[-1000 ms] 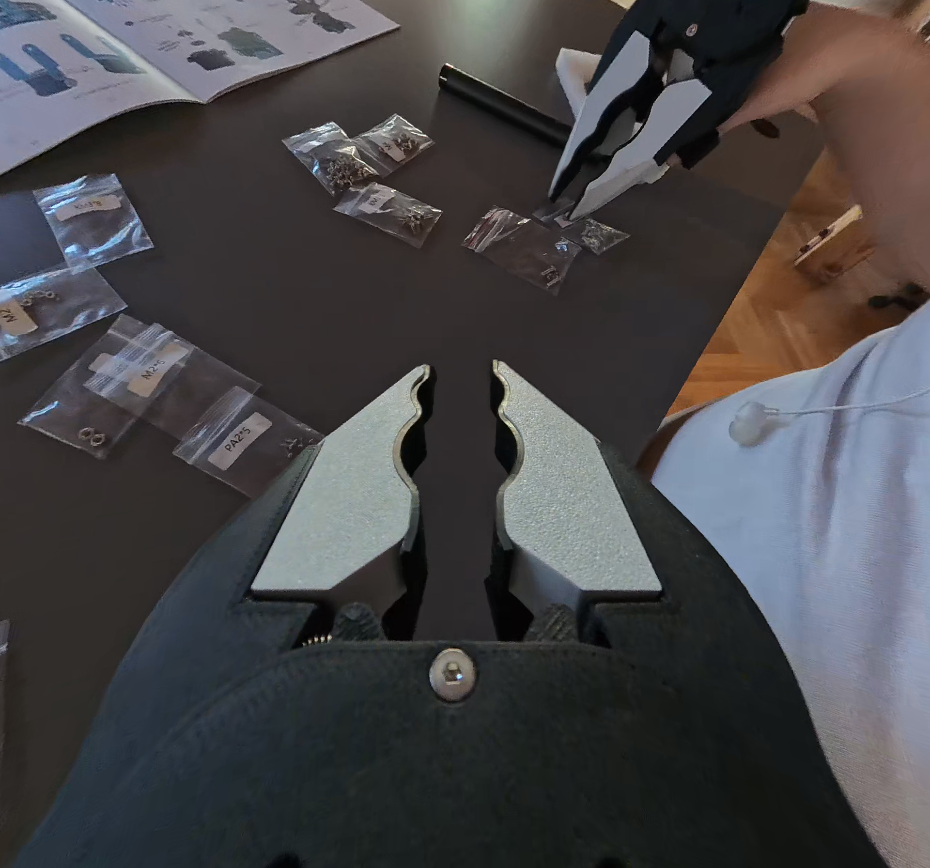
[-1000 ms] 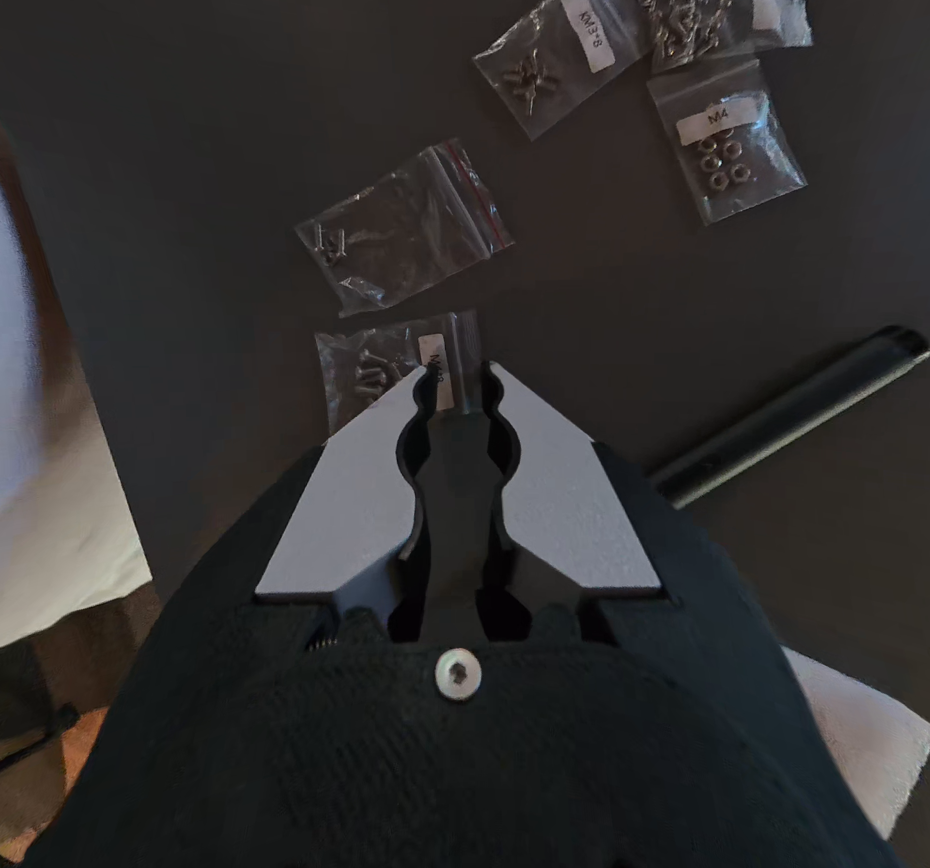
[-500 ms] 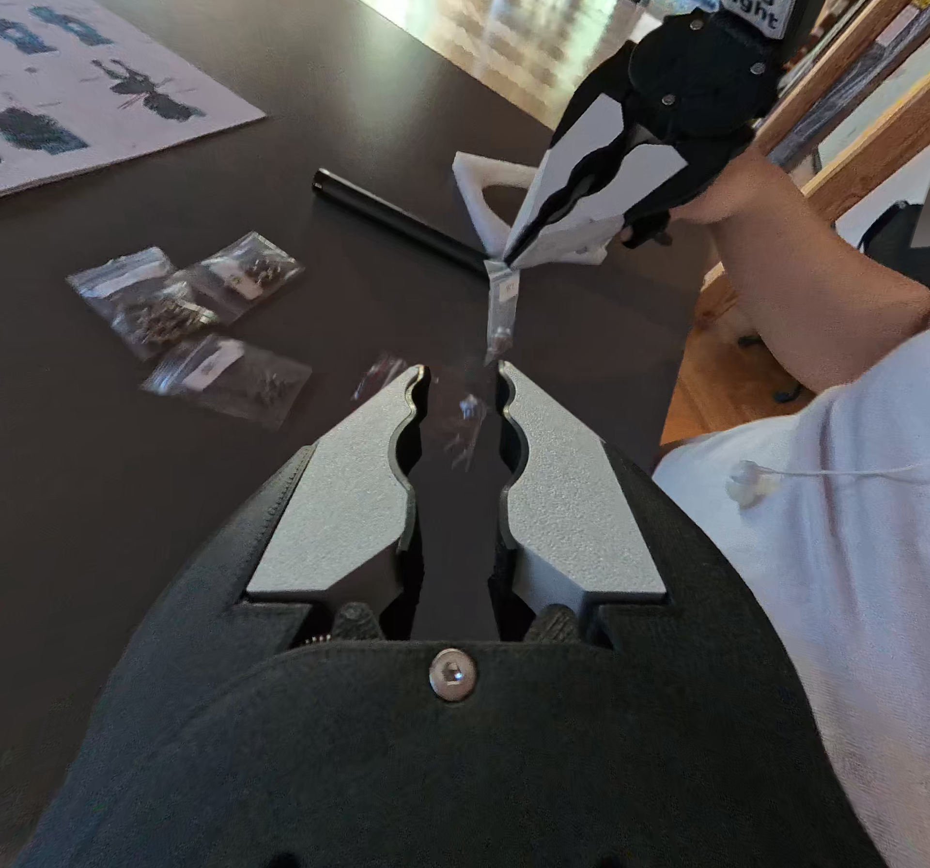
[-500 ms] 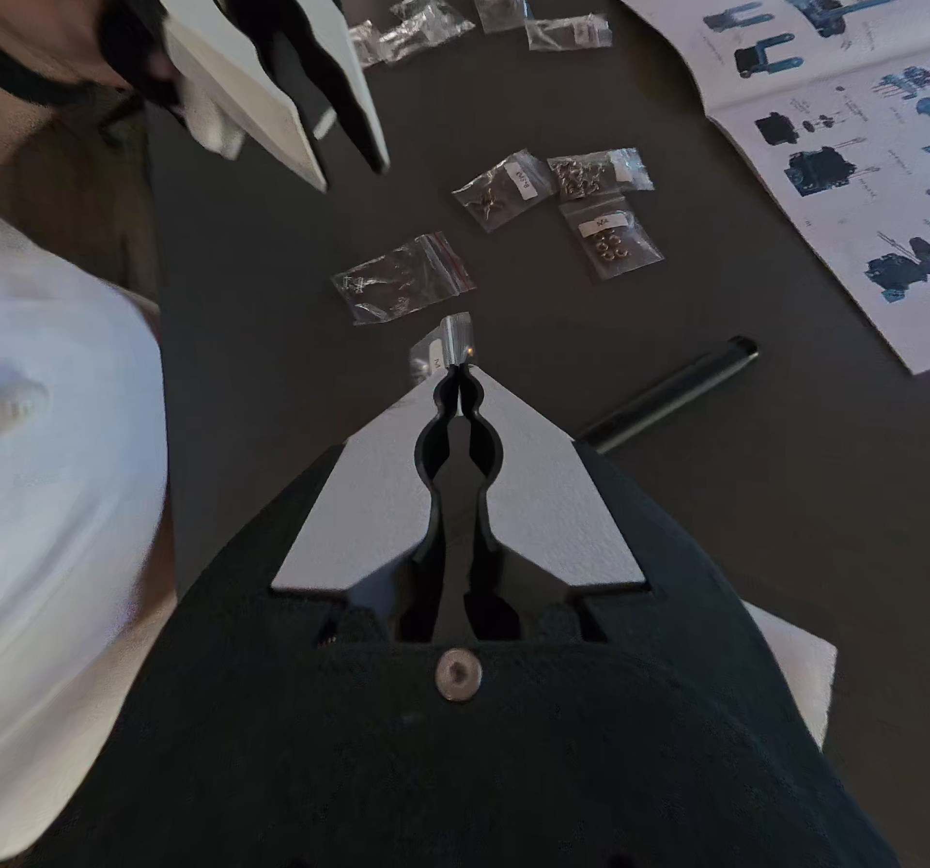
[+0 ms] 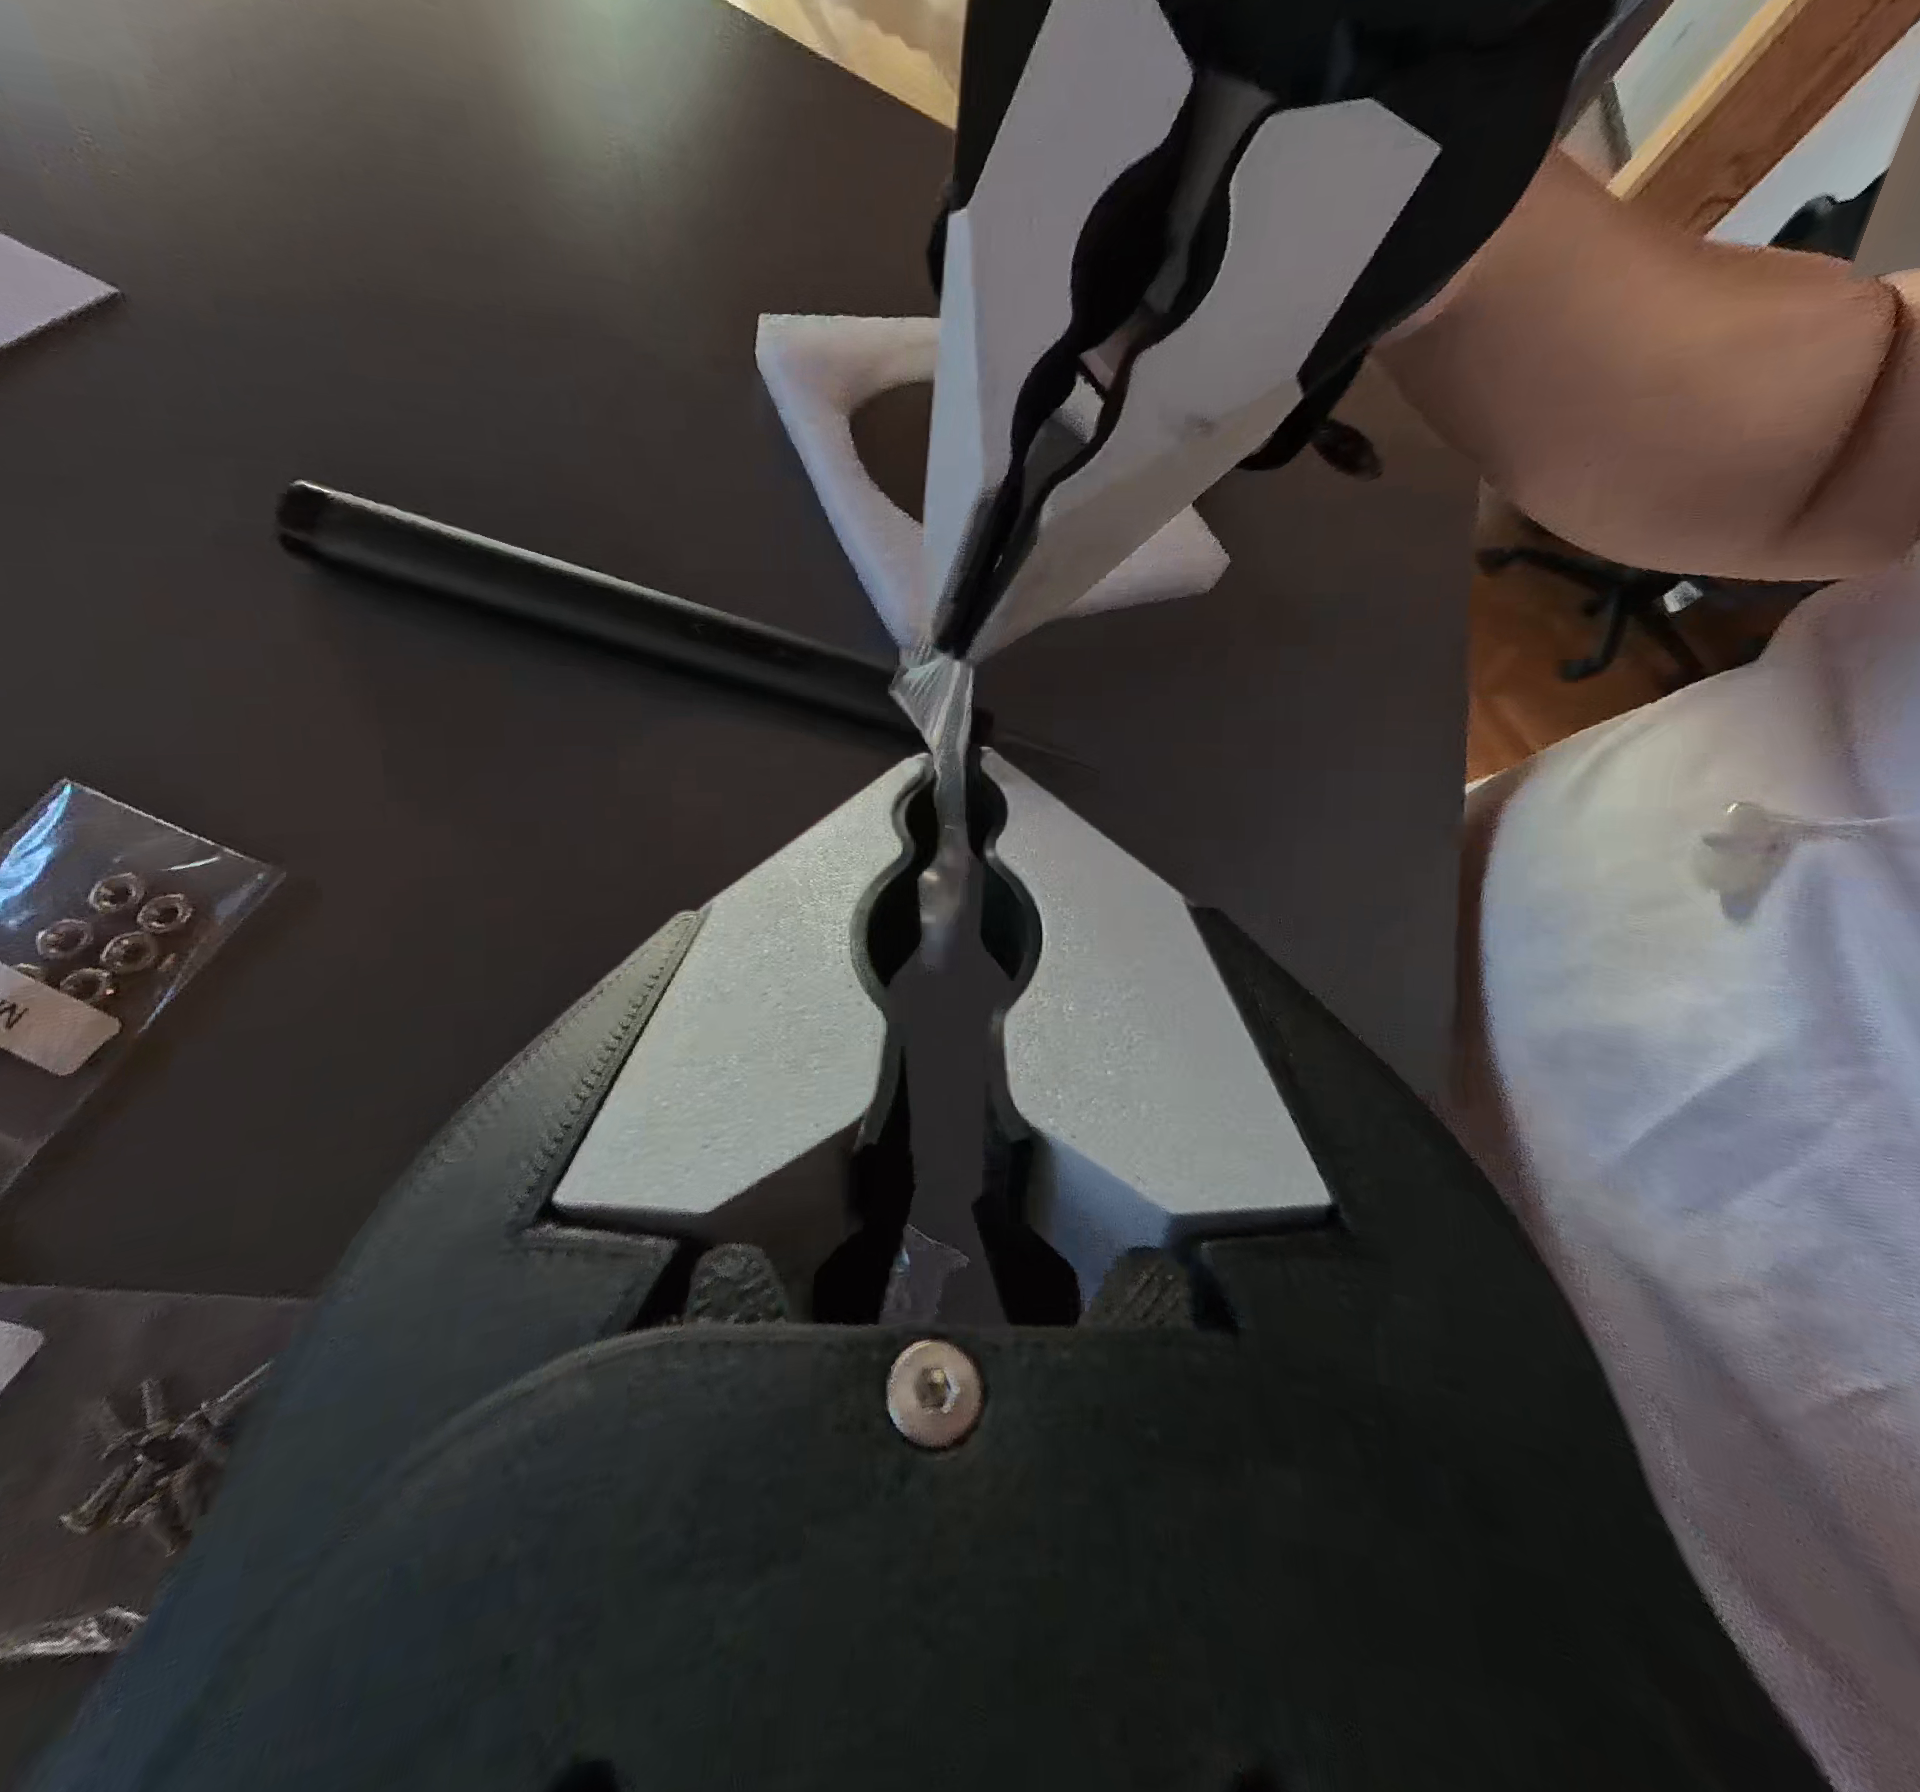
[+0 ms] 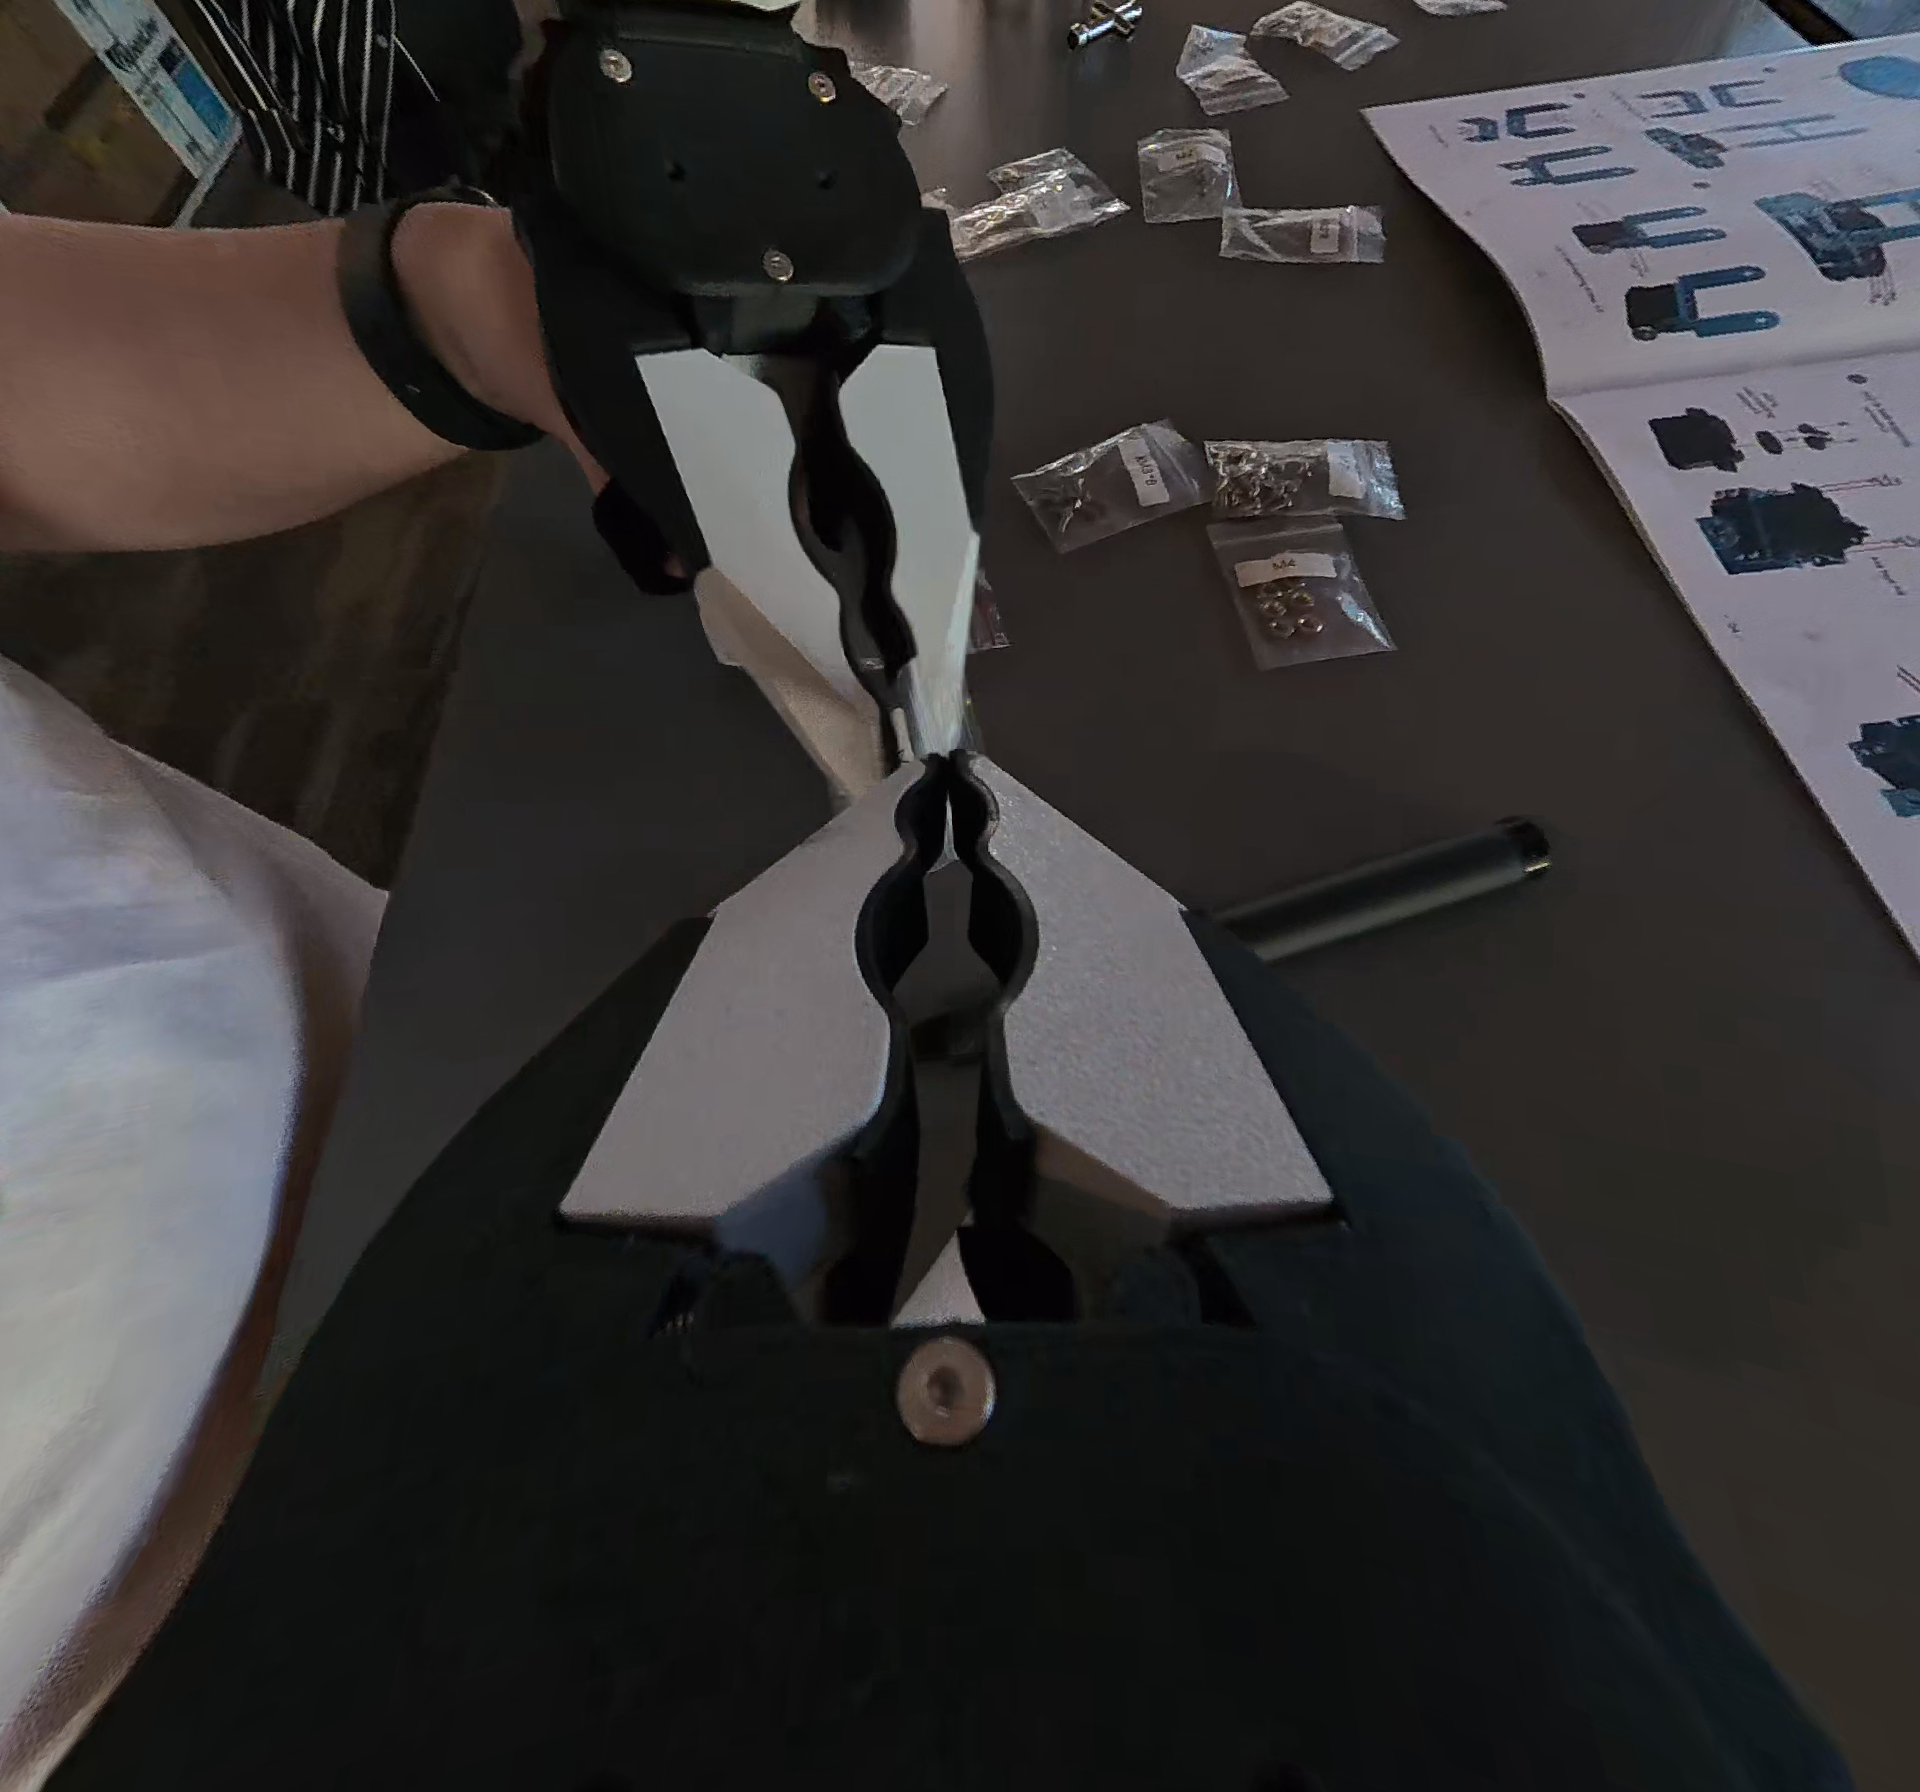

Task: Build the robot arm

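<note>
Left wrist view — left gripper [image 5: 951,786] and right gripper [image 5: 954,646] both pinched onto small plastic bag [image 5: 940,703].

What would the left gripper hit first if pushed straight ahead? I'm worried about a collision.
Probably the right gripper: the left gripper points at its tips, both shut on one small plastic bag stretched between them. The gap looks short, though depth is unclear.

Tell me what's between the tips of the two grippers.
A small clear plastic bag, twisted, spans the short gap from right gripper to left gripper, both pinching it; the left wrist view shows it best.
</note>
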Tool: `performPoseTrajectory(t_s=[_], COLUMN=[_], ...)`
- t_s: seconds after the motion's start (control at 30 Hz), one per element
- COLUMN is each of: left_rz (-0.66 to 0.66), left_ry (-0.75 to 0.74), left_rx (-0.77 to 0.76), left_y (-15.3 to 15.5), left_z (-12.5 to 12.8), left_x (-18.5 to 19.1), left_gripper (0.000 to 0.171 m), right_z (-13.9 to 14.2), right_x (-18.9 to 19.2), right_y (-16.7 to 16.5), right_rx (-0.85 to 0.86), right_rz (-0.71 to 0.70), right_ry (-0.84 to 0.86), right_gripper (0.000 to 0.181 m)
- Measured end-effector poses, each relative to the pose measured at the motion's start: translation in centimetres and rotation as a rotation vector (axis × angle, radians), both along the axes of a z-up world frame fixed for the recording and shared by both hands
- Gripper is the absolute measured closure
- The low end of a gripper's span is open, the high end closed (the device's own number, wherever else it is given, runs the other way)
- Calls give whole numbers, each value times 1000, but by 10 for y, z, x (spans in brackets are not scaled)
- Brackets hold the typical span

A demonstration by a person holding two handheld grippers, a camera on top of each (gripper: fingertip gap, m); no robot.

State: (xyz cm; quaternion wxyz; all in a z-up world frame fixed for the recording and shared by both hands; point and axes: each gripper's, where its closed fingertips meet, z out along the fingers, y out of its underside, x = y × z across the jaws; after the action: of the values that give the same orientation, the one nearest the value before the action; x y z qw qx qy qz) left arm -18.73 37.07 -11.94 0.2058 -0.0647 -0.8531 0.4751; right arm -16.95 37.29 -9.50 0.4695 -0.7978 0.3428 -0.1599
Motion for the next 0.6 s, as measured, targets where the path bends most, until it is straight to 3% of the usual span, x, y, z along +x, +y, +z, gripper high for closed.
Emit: performPoseTrajectory(t_s=[0.1, 0.2, 0.37, 0.6], left_rz=[-19, -44, -113, -269], left_ry=[53, 111, 213, 159], left_rx=[13, 28, -2, -24], left_y=[3, 10, 18, 26], left_z=[0, 1, 18, 25], left_x=[2, 8, 18, 23], left_gripper=[171, 171, 171, 171], right_z=[-1, 8, 25, 16], right_x=[6, 16, 26, 37], right_y=[2, 2, 6, 13], right_rx=[65, 202, 281, 405], right_rz=[7, -4, 95, 181], right_ry=[20, 70, 96, 376], right_gripper=[179, 158, 168, 168])
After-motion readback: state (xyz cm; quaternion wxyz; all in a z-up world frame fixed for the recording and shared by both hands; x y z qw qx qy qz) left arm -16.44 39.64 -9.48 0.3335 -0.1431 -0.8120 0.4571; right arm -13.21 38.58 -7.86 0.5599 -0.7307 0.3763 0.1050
